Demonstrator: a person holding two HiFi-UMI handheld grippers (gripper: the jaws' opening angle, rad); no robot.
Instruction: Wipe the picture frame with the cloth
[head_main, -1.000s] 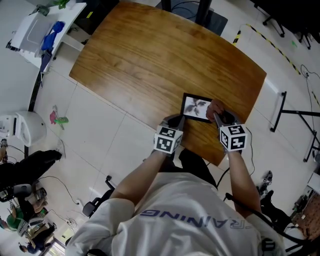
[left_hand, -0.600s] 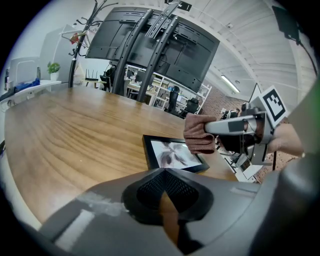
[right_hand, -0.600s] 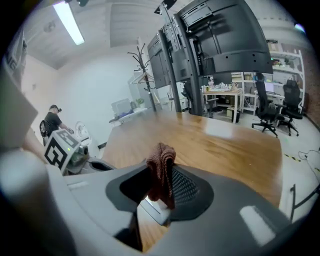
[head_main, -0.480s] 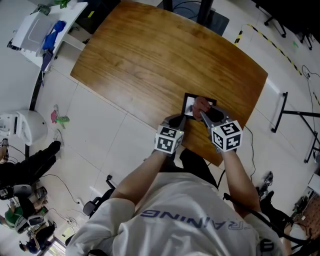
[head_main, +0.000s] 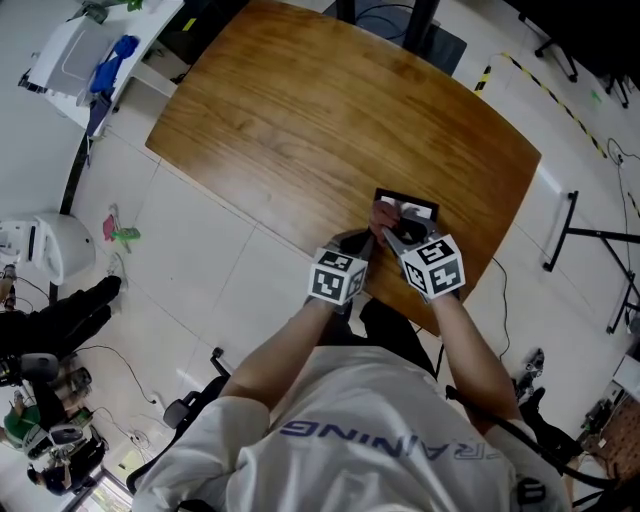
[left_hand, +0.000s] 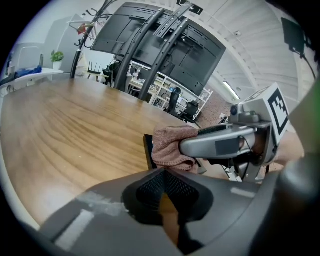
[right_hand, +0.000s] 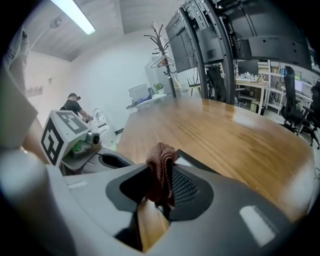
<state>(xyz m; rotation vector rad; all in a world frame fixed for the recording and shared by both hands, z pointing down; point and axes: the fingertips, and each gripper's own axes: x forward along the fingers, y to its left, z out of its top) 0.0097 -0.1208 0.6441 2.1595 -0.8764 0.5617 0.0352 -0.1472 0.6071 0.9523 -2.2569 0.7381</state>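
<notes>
- Wiping is the step in hand: the right claw (head_main: 388, 233) is pinched shut on a bunched pink cloth (head_main: 381, 213) and presses it onto the left part of the frame (head_main: 420, 208).
- The frame lies flat near the near right edge of the tabletop (head_main: 300, 120), just in front of the person, with both claws at its near side.
- From the right gripper view, the cloth stands up between the closed jaws, and the frame's dark edge shows just beyond it.
- The left claw (head_main: 360, 242) sits at the frame's near left corner with its jaws pressed together and nothing visible between them. It seems to be steadying the frame, though I cannot tell whether it touches it.
- The cloth covers only the left part, so the frame's right and far parts likely remain to be wiped.
- The next move calls for drawing the cloth across the frame to the right and far edges with light, even downward pressure.
- The right claw's pinch must hold so the cloth does not slip out.
- The left claw should brace the corner so the frame does not slide toward the tabletop's nearby edge.
</notes>
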